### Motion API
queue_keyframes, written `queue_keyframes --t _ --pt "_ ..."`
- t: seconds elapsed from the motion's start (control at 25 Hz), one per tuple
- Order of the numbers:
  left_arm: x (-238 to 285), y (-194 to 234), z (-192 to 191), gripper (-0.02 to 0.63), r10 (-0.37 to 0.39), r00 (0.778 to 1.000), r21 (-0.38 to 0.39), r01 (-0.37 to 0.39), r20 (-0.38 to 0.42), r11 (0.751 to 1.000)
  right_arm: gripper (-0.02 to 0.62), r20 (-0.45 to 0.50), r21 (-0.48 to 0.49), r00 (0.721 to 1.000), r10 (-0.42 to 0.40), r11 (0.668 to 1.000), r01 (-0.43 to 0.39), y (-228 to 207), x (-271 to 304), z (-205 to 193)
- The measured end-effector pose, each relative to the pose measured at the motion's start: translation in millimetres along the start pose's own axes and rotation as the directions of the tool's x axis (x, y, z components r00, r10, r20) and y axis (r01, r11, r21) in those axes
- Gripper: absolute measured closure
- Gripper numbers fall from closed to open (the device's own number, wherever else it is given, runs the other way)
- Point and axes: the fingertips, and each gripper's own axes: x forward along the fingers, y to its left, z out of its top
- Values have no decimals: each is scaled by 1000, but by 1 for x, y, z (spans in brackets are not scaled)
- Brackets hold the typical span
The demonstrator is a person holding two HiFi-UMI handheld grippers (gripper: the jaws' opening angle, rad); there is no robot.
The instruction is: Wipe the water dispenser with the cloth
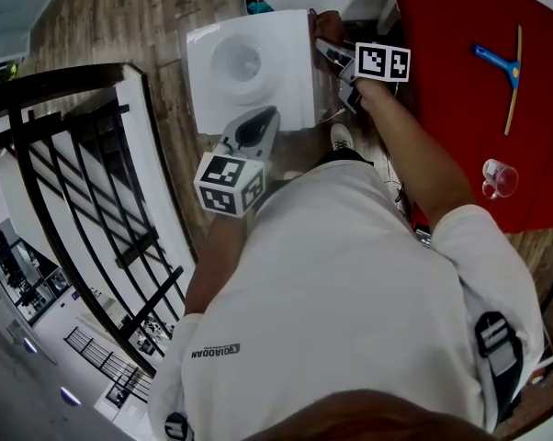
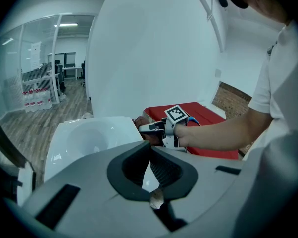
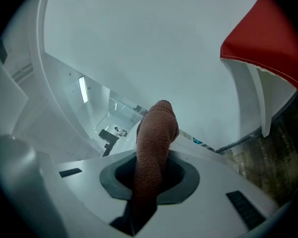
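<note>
1. Water dispenser: a white unit seen from above, standing on the wood floor directly in front of the person. Its top has a round recess.
2. Cloth: brown, rolled into a thick wad. Its free end lies against the dispenser's white surface, at the top's right edge in the head view.
3. Right gripper: jaws clamped on the cloth, which stands out beyond the jaw tips. The gripper is positioned at the dispenser's right side.
4. Left gripper: jaws closed together with nothing between them. It is positioned over the near edge of the dispenser top.
5. Red bench: located to the right of the dispenser. It carries a blue-handled squeegee and a clear cup, well apart from each other.
6. Black railing: runs along the person's left.
</note>
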Motion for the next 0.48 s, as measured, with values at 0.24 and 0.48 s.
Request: queue_keyframes --t 0.24,0.48 --pt "-5 11 2 609 24 1000 4 -24 2 1000 545 -24 13 997 -70 997 71 -40 20 -8" --pt "-12 23 -1 609 53 999 -15 -53 1 998 545 -64 45 987 -149 987 152 -86 40 -24"
